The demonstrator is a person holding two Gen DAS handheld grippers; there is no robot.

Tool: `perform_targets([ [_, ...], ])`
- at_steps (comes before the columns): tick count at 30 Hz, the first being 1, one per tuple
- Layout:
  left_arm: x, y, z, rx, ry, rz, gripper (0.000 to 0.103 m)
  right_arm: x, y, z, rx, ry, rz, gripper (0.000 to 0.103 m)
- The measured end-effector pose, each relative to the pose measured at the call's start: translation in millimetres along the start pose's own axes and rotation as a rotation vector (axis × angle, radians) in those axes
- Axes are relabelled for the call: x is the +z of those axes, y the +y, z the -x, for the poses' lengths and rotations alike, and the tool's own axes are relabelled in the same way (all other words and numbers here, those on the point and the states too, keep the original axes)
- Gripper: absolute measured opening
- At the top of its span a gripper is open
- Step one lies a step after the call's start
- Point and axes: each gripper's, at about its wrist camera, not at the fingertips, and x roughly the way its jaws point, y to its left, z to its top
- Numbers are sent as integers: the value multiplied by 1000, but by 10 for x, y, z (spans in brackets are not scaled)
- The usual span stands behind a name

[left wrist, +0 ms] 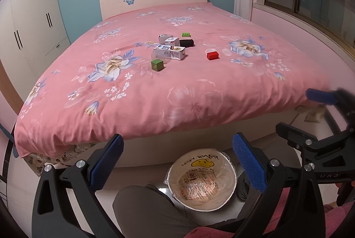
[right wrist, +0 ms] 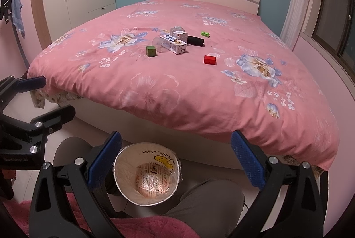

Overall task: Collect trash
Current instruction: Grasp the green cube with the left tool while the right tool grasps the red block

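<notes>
A cluster of items lies mid-bed: a white milk carton (left wrist: 174,52) (right wrist: 175,44), a smaller white box (left wrist: 172,41) (right wrist: 180,35), a clear plastic cup (left wrist: 158,55) (right wrist: 160,45), a black roll (left wrist: 186,43) (right wrist: 195,41), a green cube (left wrist: 157,65) (right wrist: 151,51), a red block (left wrist: 212,55) (right wrist: 210,59) and a green brick (left wrist: 186,34) (right wrist: 205,34). A lined trash bin (left wrist: 200,180) (right wrist: 147,173) stands on the floor below. My left gripper (left wrist: 177,162) and right gripper (right wrist: 176,160) are open and empty, held above the bin, short of the bed.
The pink floral bed (left wrist: 177,91) (right wrist: 177,87) fills the view, its foot edge overhanging near the bin. The person's knee (left wrist: 142,204) (right wrist: 210,198) is beside the bin. A white wardrobe (left wrist: 33,22) stands left; a window sill (left wrist: 310,22) runs right.
</notes>
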Motion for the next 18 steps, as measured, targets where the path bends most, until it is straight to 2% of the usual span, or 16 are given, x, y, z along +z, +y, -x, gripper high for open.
perform_targets([
  [9,395,243,-384,21,-10,55,100,389,-215,-256,-30,-7,-14,96],
  [18,947,479,-1131,28,31,83,100,995,-456,-756,-62,-24,3,96],
])
